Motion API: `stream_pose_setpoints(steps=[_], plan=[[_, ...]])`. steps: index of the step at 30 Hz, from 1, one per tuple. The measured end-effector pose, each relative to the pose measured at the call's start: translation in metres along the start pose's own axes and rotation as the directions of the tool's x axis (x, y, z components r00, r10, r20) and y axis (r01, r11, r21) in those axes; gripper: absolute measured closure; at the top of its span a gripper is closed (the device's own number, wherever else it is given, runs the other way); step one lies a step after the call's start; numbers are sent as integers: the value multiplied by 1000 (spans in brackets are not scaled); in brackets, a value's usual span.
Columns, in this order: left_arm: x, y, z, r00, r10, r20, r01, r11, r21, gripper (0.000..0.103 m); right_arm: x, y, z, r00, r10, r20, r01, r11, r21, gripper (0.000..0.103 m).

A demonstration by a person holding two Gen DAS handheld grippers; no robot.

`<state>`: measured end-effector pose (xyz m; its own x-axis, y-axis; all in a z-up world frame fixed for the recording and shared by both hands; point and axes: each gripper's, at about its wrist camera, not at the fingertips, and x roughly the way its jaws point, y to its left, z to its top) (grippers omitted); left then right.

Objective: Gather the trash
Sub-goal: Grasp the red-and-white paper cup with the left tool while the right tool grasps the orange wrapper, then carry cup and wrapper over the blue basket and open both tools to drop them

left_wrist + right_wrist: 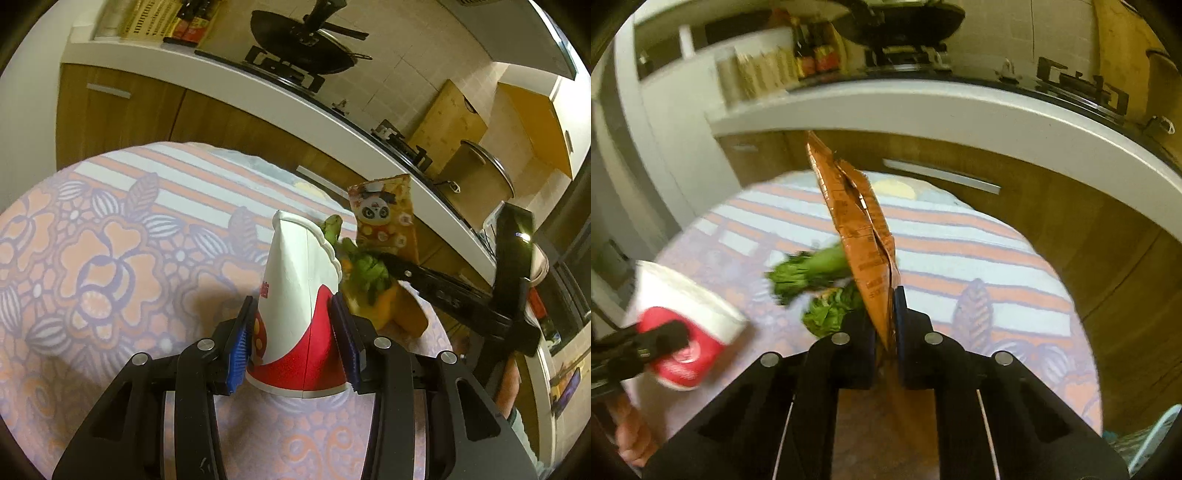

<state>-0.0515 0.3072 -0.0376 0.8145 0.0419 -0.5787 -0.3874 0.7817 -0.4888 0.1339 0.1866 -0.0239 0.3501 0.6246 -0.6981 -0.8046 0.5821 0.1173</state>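
A red and white paper cup (pixel 299 295) is squeezed between the blue pads of my left gripper (pixel 295 317), its mouth pointing away from me over the table. In the right wrist view the same cup (pixel 690 325) shows at the lower left, held by that gripper. My right gripper (pixel 886 314) is shut on an orange snack bag (pixel 860 236), which stands up edge-on between the fingers. From the left wrist view the snack bag (pixel 384 218) shows a panda print. Green vegetable scraps (pixel 812 273) lie on the cloth just beyond the bag; these scraps (pixel 365 269) sit beside the cup's mouth.
The table wears a floral and striped tablecloth (pixel 110 240). Behind it runs a white kitchen counter (pixel 923 107) with wooden cabinet doors, a black wok (pixel 303 40) on a stove and bottles at the back. A person's hand (pixel 631 435) holds the left tool.
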Motion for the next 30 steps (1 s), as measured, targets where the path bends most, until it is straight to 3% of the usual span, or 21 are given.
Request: stream_pose_setpoints(steps=[11, 20, 30], plan=[[-5, -2, 0, 999, -32, 14, 32, 999, 6, 63, -76, 18, -43, 986, 151, 76, -152, 988, 4, 98], [-11, -27, 0, 998, -60, 30, 58, 996, 69, 63, -123, 5, -75, 990, 71, 125, -77, 996, 42, 99], [-21, -116, -14, 981, -190, -28, 192, 963, 188, 63, -200, -51, -109, 974, -60, 218, 28, 989, 147, 99]])
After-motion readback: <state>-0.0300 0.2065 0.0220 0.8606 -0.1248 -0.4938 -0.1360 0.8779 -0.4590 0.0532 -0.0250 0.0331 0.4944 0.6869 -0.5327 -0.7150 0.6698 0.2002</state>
